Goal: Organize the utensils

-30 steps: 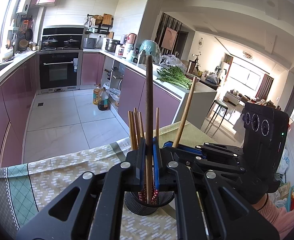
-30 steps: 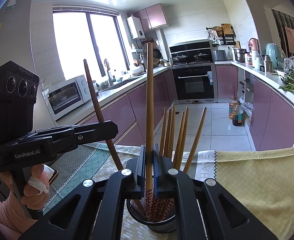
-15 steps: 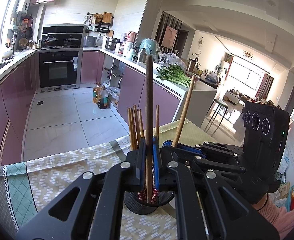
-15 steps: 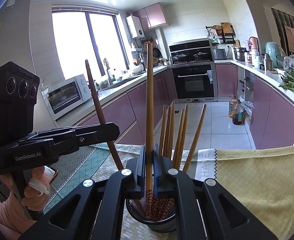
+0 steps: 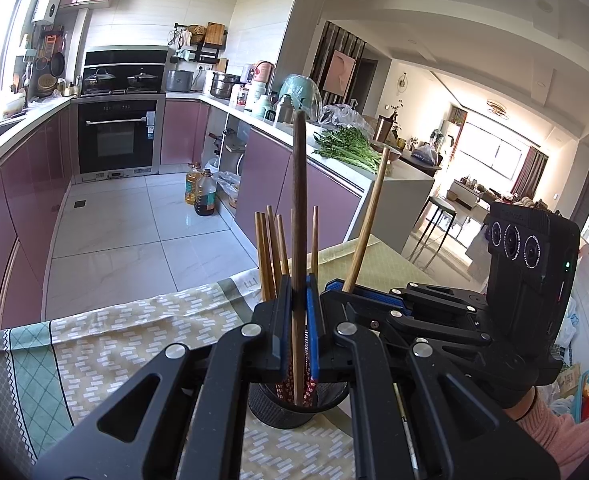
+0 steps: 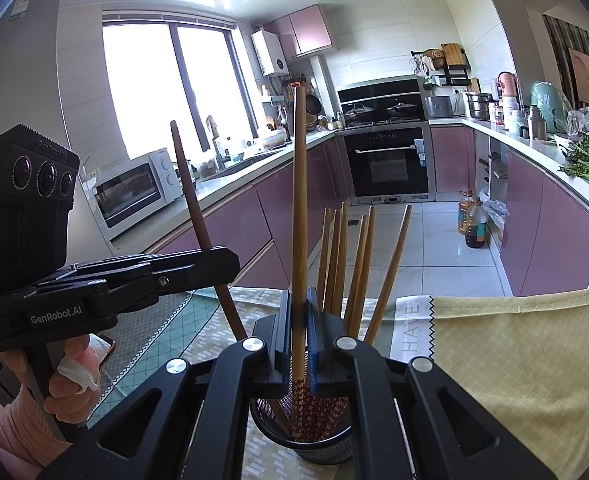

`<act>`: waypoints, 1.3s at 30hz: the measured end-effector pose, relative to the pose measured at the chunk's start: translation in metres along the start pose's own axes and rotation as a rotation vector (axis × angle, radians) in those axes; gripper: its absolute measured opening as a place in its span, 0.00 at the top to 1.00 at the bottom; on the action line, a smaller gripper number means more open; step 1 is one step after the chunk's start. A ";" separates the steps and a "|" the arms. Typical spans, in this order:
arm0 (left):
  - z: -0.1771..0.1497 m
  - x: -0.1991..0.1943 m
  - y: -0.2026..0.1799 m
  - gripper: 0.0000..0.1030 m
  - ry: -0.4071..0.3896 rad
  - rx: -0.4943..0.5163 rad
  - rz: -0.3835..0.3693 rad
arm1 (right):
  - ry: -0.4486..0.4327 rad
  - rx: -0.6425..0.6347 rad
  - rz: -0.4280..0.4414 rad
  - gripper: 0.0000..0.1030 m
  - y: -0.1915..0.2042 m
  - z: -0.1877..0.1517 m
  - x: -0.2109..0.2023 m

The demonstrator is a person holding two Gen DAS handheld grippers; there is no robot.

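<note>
A black mesh cup (image 5: 294, 408) (image 6: 314, 436) stands on the table and holds several wooden chopsticks (image 6: 354, 264) with red patterned lower ends. My left gripper (image 5: 298, 300) is shut on a dark brown chopstick (image 5: 298, 200), upright, its lower end inside the cup. My right gripper (image 6: 299, 312) is shut on a lighter wooden chopstick (image 6: 299, 200), upright, its patterned end inside the cup. Each gripper shows in the other's view: the right gripper (image 5: 346, 290) with its chopstick (image 5: 366, 220), the left gripper (image 6: 214, 260) with its chopstick (image 6: 190, 192).
The table carries a green patterned cloth (image 5: 94, 344) and a yellow cloth (image 6: 514, 360). Beyond the table edge lie the kitchen floor, purple cabinets (image 5: 22, 200) and oil bottles (image 5: 202, 192). A phone (image 6: 106, 348) lies under the left hand.
Both grippers have sunk slightly with their chopsticks, lowering them a little deeper into the cup. Both stay shut.
</note>
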State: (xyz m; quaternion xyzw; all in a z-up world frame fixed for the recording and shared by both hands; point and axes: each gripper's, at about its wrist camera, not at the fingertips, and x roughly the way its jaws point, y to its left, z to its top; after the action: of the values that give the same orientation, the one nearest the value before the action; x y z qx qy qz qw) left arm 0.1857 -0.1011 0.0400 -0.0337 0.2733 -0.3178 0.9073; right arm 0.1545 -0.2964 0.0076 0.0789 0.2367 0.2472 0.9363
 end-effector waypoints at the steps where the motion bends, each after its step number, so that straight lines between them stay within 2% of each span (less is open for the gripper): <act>1: 0.000 0.000 0.000 0.93 0.000 0.000 0.000 | 0.001 0.000 0.000 0.94 0.000 -0.002 0.001; 39: -0.001 0.005 -0.003 0.93 0.006 -0.004 -0.001 | 0.016 0.009 0.002 0.94 -0.004 -0.010 0.009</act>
State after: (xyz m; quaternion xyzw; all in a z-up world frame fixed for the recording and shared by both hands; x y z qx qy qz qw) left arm 0.1865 -0.1065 0.0381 -0.0346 0.2764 -0.3180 0.9063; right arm 0.1585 -0.2946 -0.0054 0.0817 0.2451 0.2476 0.9338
